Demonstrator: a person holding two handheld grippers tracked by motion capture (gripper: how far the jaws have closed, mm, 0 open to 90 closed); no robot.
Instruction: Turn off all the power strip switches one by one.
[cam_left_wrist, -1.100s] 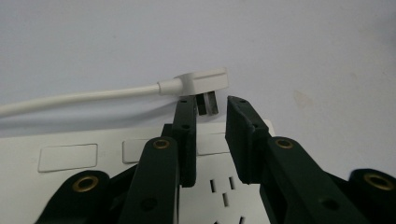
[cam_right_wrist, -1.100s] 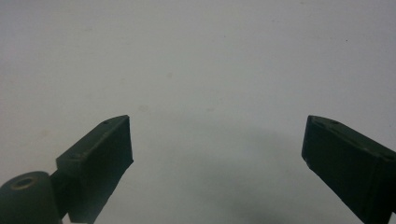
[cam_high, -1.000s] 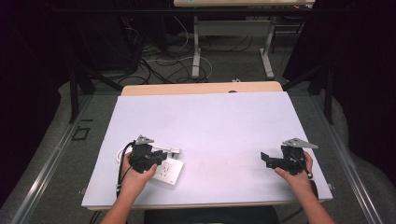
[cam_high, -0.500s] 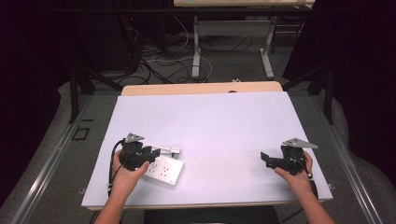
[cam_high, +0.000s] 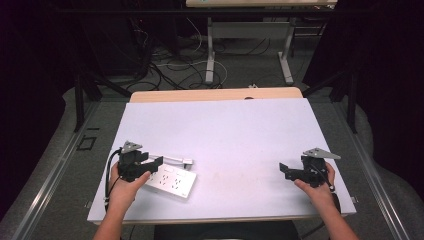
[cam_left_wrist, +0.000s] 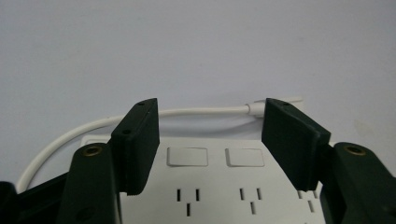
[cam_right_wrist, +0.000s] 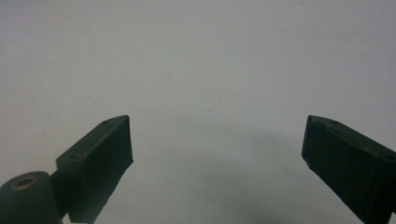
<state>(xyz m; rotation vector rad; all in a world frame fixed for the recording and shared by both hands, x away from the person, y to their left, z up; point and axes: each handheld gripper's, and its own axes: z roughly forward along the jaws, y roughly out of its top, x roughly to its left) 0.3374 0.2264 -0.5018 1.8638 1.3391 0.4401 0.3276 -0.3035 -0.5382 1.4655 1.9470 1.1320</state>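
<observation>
1. No readable brand, label or print on the power strip (cam_high: 171, 181); top face too small and blurred in the high view, plain white in the left gripper view.
2. Versus a second ago: left gripper (cam_high: 154, 161) now further left, off the strip's middle and over its left end; jaws have just been opening, strip's top face showing between them in the left gripper view, pads not pressing on it.
3. Strip itself unchanged, same spot and same angle on the white table (cam_high: 235, 135). Right gripper (cam_high: 283, 170) also in the same spot.
4. Strip location: near-left part of the table, just right of the left hand (cam_high: 122, 187), lying flat and skewed, right end closer to the near edge.
5. Strip look: white flat rectangular block (cam_left_wrist: 219, 186), two square rocker switches (cam_left_wrist: 187, 157) along the far side, rows of slotted three-pin sockets (cam_left_wrist: 187, 198) nearer.
6. White cord (cam_left_wrist: 140, 116) leaving the left end, curving round the far side to a white plug (cam_high: 186, 161) lying on the table just beyond the strip.
7. Right gripper (cam_right_wrist: 215, 154): jaws spread wide over bare table at the near-right, nothing between them.
</observation>
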